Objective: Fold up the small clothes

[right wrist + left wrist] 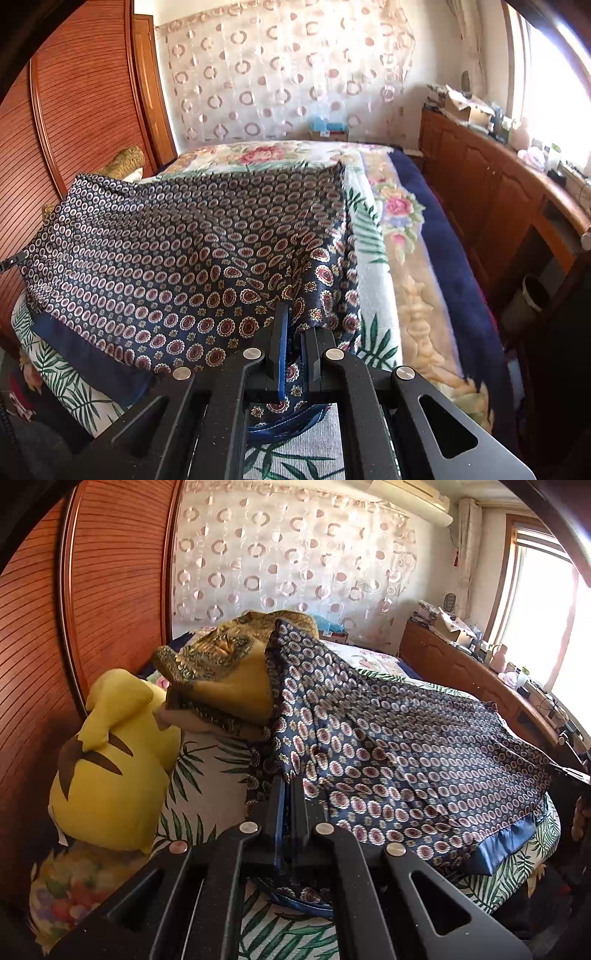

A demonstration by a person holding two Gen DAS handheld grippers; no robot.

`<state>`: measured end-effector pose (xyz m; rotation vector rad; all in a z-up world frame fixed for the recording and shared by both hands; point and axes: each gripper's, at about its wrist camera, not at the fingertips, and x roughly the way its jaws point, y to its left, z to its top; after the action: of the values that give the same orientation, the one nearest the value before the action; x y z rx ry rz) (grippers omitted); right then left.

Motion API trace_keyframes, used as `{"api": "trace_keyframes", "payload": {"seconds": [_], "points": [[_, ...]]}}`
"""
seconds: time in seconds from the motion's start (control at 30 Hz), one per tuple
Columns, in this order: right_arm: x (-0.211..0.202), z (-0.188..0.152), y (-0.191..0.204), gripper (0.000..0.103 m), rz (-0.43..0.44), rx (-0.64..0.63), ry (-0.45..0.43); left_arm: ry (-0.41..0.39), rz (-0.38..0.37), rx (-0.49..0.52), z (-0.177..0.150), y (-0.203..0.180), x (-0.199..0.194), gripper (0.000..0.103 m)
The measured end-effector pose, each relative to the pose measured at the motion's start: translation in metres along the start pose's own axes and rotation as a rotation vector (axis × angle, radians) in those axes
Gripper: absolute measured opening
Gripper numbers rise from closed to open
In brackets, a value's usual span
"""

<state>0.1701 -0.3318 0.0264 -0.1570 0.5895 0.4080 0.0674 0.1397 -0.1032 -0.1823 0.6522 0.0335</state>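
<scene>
A navy patterned garment with small red and white ovals and a plain blue hem band is stretched above the bed between both grippers. My left gripper is shut on its left near corner. My right gripper is shut on its right near corner, and the cloth spreads away to the left. The far edge drapes over a gold pillow. The other gripper shows as a dark tip at the right edge of the left wrist view.
A yellow plush toy sits left of the garment by the wooden headboard. The bed has a leaf-print sheet and a floral blanket. A wooden cabinet with clutter runs along the window wall.
</scene>
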Motion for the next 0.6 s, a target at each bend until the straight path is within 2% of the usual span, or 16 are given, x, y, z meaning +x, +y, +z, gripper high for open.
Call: {"api": "trace_keyframes", "payload": {"seconds": [0.07, 0.1, 0.17, 0.23, 0.4, 0.5, 0.6], "points": [[-0.007, 0.002, 0.006, 0.011, -0.009, -0.012, -0.019, -0.008, 0.007, 0.011, 0.0, -0.001, -0.002, 0.002], [-0.01, -0.005, 0.012, 0.012, -0.015, -0.02, -0.026, -0.013, 0.018, 0.017, 0.001, -0.001, -0.004, 0.006], [-0.02, -0.012, 0.015, 0.016, -0.026, -0.034, -0.042, -0.034, 0.007, 0.02, 0.001, -0.001, -0.008, 0.017], [-0.029, -0.02, 0.017, 0.018, -0.038, -0.039, -0.072, -0.035, -0.004, 0.012, 0.001, 0.001, -0.008, 0.037], [-0.038, -0.02, 0.025, 0.029, -0.035, -0.063, -0.099, -0.016, 0.003, 0.015, 0.001, 0.002, -0.003, 0.057], [-0.036, -0.022, 0.033, 0.039, -0.013, -0.071, -0.105, -0.003, 0.031, 0.014, -0.003, 0.001, 0.003, 0.06], [-0.027, -0.025, 0.045, 0.044, 0.01, -0.085, -0.092, 0.008, 0.075, 0.02, -0.007, -0.001, 0.008, 0.06]]}}
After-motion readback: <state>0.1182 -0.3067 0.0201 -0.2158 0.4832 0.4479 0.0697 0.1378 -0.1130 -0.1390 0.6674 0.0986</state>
